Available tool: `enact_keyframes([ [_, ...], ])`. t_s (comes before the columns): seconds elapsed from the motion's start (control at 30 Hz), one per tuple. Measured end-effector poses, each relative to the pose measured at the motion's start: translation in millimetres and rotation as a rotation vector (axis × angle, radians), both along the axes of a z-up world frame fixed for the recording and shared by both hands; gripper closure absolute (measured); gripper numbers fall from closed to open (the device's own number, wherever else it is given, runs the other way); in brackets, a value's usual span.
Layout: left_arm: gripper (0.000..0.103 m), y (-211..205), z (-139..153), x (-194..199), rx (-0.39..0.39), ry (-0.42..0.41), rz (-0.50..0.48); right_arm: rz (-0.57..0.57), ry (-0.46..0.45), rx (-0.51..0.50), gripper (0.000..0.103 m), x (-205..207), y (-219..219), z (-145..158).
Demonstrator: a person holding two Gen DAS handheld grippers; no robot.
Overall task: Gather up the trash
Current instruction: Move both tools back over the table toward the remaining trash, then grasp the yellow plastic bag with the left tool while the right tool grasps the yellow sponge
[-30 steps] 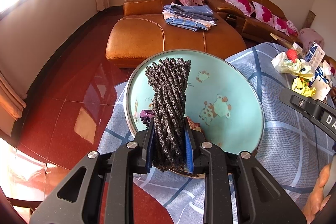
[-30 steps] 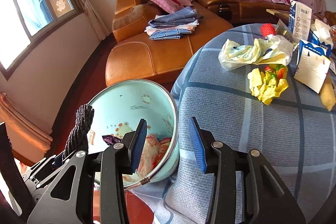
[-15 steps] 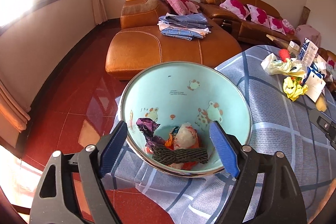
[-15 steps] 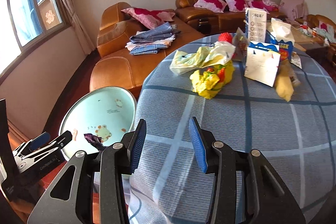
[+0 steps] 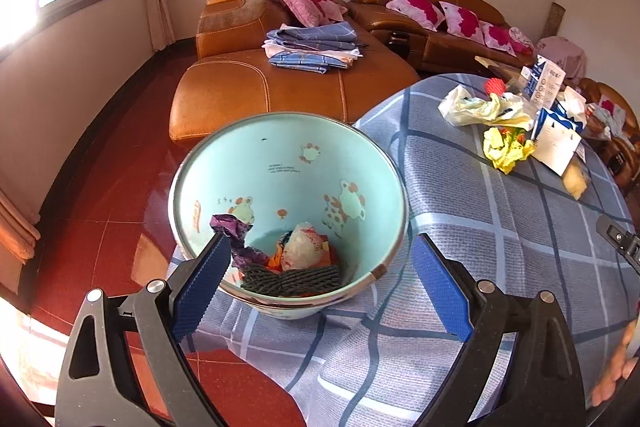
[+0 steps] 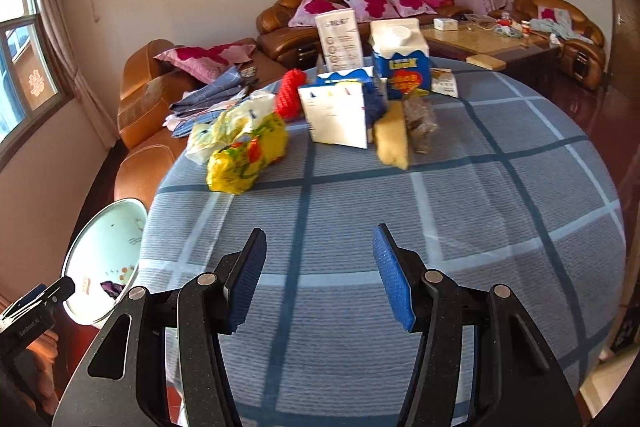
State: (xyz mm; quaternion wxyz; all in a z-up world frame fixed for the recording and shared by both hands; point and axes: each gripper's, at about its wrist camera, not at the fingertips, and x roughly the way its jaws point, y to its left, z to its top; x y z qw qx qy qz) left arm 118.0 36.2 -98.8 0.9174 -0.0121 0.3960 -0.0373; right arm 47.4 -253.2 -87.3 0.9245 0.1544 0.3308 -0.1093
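Dropped rope (image 5: 291,279) in bin (image 5: 280,147); seemingly hidden from right tool (image 6: 318,277).

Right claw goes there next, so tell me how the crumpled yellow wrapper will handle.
The yellow wrapper looks crumpled and thin, so probably light and floppy, crushing when pinched. It lies flat on the tablecloth, so unlikely to roll.

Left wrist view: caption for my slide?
Open left tongs above the mint bin, dark netting lying inside among wrappers.
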Motion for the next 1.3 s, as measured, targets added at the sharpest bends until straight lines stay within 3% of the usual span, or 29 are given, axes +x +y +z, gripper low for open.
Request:
enact_keyframes([
  [0.2, 0.014, -28.1, -2.8, -3.7, -0.009, -0.002, -0.061, -0.075, 0.005, 0.029, 0.048, -15.4, -43.7, -6.5],
  [0.47, 0.017, -66.7, -9.6, 11.4, -0.025, 0.007, -0.125, -0.094, 0.005, 0.027, 0.048, -7.6, -75.0, -3.7],
  [0.6, 0.023, -96.1, -5.1, 29.8, 0.011, -0.02, -0.18, -0.08, 0.016, 0.036, 0.048, 12.3, -85.3, -3.3],
  [0.9, 0.024, -154.9, -4.1, 81.8, -0.037, -0.005, -0.274, -0.049, 0.062, 0.052, 0.048, 68.7, -92.8, -16.0],
  [1.03, 0.024, -184.5, -10.6, 100.6, 0.002, 0.001, -0.306, -0.038, 0.098, 0.047, 0.049, 95.6, -95.4, -23.3],
  [1.1, 0.035, -194.9, -15.1, 107.8, 0.025, 0.011, -0.315, -0.034, 0.115, 0.042, 0.053, 106.0, -95.4, -27.1],
  [1.23, 0.039, -203.9, -24.3, 119.2, 0.014, 0.054, -0.318, -0.021, 0.163, 0.053, 0.066, 120.7, -97.8, -38.2],
  [1.3, 0.055, -205.8, -28.2, 121.2, 0.006, 0.067, -0.328, -0.01, 0.156, 0.075, 0.074, 120.6, -99.3, -40.8],
])
